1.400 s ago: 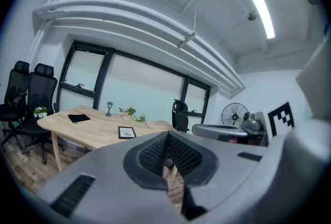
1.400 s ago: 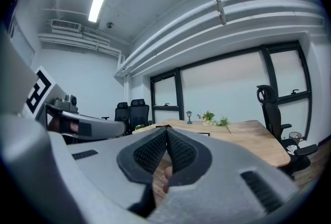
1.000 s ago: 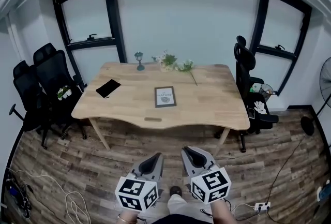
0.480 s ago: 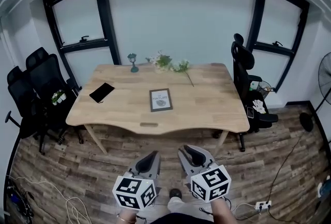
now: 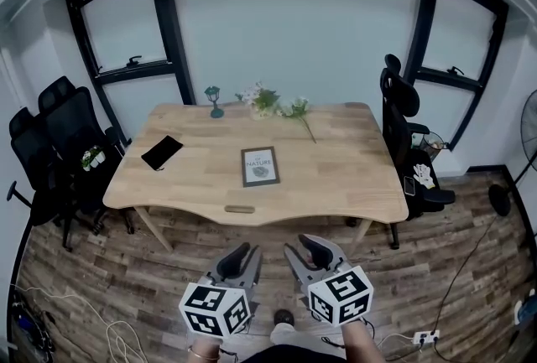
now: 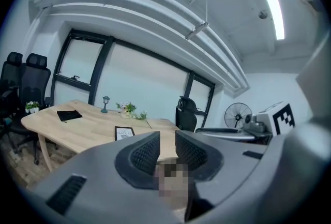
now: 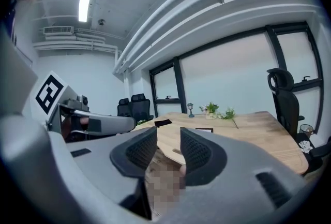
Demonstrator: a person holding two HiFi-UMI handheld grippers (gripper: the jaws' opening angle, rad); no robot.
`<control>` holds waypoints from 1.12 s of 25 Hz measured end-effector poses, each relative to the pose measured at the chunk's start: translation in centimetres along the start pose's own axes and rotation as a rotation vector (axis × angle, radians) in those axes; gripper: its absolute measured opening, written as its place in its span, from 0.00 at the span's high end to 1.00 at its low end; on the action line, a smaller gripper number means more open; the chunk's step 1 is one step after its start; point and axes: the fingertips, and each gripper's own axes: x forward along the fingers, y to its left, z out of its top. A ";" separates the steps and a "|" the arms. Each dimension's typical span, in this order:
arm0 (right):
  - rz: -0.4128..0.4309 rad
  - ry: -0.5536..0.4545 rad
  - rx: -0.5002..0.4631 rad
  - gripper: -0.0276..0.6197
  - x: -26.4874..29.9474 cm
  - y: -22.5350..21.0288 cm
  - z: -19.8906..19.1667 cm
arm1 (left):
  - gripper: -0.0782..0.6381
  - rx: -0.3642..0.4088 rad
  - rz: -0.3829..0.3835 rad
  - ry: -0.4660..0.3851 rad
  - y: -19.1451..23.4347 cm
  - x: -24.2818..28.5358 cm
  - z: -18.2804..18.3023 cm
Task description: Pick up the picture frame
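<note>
A small dark-framed picture frame (image 5: 260,166) lies flat near the middle of the wooden table (image 5: 336,177); it also shows far off as the picture frame (image 6: 124,133) and the picture frame (image 7: 204,129). My left gripper (image 5: 237,257) and right gripper (image 5: 304,251) hover side by side over the floor, well short of the table's near edge. Both are empty, and the jaws of each are opening, with a narrow gap between the pads. Nothing lies between them.
A black phone (image 5: 162,152), a small teal lamp figure (image 5: 215,100) and a flower sprig (image 5: 277,106) lie on the table. Black office chairs (image 5: 59,143) stand at the left, another chair (image 5: 407,143) at the right. Cables (image 5: 92,328) trail on the wood floor; a fan (image 5: 522,143) stands far right.
Both grippers have moved forward toward the table, which sits a little nearer and lower in the head view. Their jaws have parted from shut to slightly open.
</note>
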 end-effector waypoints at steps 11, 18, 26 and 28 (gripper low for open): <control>0.030 0.023 -0.016 0.73 3.4 -3.8 0.9 | 0.66 -0.021 0.003 0.019 1.7 4.6 1.1; 0.056 0.048 -0.027 0.72 6.1 -5.8 1.0 | 0.63 -0.027 0.016 0.036 2.9 7.6 1.6; 0.066 0.059 -0.030 0.71 7.9 -8.4 1.1 | 0.61 -0.043 0.030 0.047 3.3 10.4 1.9; 0.071 0.060 -0.028 0.71 8.2 -8.7 1.1 | 0.61 -0.046 0.038 0.051 3.4 10.8 1.9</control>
